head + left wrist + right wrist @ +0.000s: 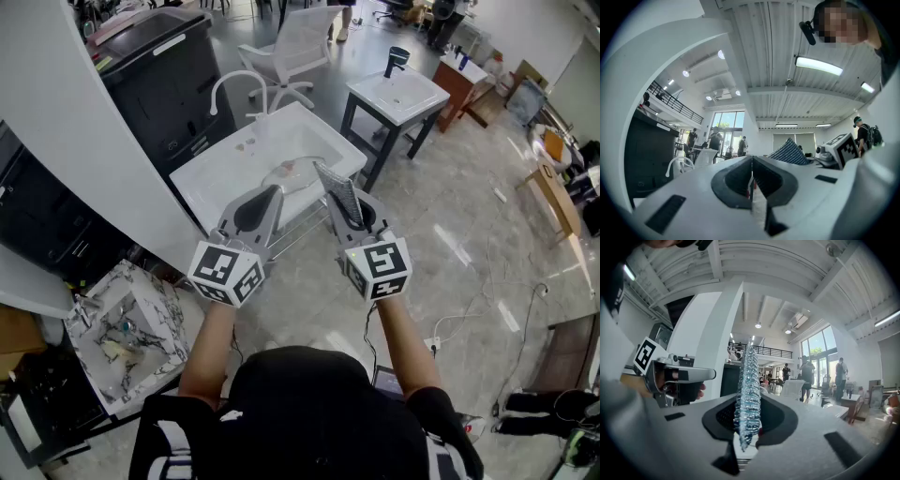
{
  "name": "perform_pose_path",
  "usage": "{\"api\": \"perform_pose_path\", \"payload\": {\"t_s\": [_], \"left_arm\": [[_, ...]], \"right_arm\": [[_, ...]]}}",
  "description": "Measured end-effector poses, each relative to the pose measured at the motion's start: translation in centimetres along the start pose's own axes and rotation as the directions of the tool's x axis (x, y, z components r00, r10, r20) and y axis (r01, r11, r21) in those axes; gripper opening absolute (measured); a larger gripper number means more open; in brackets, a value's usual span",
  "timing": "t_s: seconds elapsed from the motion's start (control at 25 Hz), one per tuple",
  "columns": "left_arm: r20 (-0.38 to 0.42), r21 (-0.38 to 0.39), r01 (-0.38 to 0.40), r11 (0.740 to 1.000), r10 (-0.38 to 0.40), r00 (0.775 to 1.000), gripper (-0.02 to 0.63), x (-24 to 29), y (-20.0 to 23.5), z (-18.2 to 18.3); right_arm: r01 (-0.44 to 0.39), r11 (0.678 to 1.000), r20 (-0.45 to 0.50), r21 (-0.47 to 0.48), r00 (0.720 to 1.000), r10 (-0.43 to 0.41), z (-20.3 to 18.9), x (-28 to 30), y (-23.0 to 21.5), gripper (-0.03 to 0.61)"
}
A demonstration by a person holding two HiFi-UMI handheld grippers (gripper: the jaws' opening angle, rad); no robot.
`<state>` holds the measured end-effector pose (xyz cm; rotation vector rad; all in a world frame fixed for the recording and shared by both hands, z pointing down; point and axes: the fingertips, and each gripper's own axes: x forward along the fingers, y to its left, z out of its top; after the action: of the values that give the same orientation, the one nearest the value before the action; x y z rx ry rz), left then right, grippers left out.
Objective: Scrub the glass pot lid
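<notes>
The glass pot lid (pixel 289 173) lies in the white sink (pixel 225 164), seen in the head view. Both grippers are held in the air in front of the sink, pointing roughly level. My left gripper (pixel 274 193) is shut with nothing between its jaws; in its own view the left gripper (pixel 751 164) shows its pads pressed together. My right gripper (pixel 354 212) is shut on a silver-blue mesh scrubber (pixel 337 190), which stands up out of the jaws. In the right gripper view the scrubber (pixel 747 390) fills the gap of the right gripper (pixel 749 427). Neither gripper touches the lid.
A curved faucet (pixel 232 86) stands behind the sink. A second washstand (pixel 398 94) is at the back right, with a white chair (pixel 300 42) behind. A black cabinet (pixel 155 66) and a white pillar are left. A marble-patterned basin (pixel 122 323) sits lower left. Cables lie on the floor.
</notes>
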<state>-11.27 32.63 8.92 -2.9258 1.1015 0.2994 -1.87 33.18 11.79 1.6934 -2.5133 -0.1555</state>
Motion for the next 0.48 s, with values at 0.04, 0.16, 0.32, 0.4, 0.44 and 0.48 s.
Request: {"api": "perform_pose_path", "payload": {"t_s": [0.04, 0.16, 0.32, 0.4, 0.44, 0.48], "left_arm": [[0.004, -0.005, -0.001, 1.0, 0.001, 1.0, 0.005, 0.1, -0.1, 0.1], [0.012, -0.014, -0.007, 1.0, 0.007, 1.0, 0.005, 0.3, -0.3, 0.4], [0.01, -0.014, -0.014, 1.0, 0.015, 1.0, 0.005, 0.5, -0.7, 0.4], [0.001, -0.024, -0.013, 1.0, 0.013, 1.0, 0.005, 0.8, -1.1, 0.1], [-0.003, -0.032, -0.012, 0.999, 0.012, 1.0, 0.005, 0.8, -1.4, -0.1], [-0.006, -0.035, -0.013, 0.999, 0.012, 1.0, 0.005, 0.9, -1.7, -0.3]], "right_arm": [[0.006, 1.0, 0.01, 0.007, 1.0, -0.006, 0.2, -0.1, -0.2, 0.063], [0.011, 0.999, 0.031, 0.038, 0.999, -0.013, 0.4, -0.5, -0.7, 0.063], [0.002, 0.999, 0.029, 0.039, 1.0, -0.003, 0.2, -0.9, -1.0, 0.063], [-0.007, 1.0, 0.028, 0.029, 1.0, 0.006, 0.1, -1.2, -1.0, 0.063], [-0.011, 1.0, 0.027, 0.029, 1.0, 0.01, -0.1, -1.4, -1.0, 0.063], [-0.016, 0.999, 0.025, 0.033, 1.0, 0.015, -0.3, -1.6, -1.1, 0.063]]}}
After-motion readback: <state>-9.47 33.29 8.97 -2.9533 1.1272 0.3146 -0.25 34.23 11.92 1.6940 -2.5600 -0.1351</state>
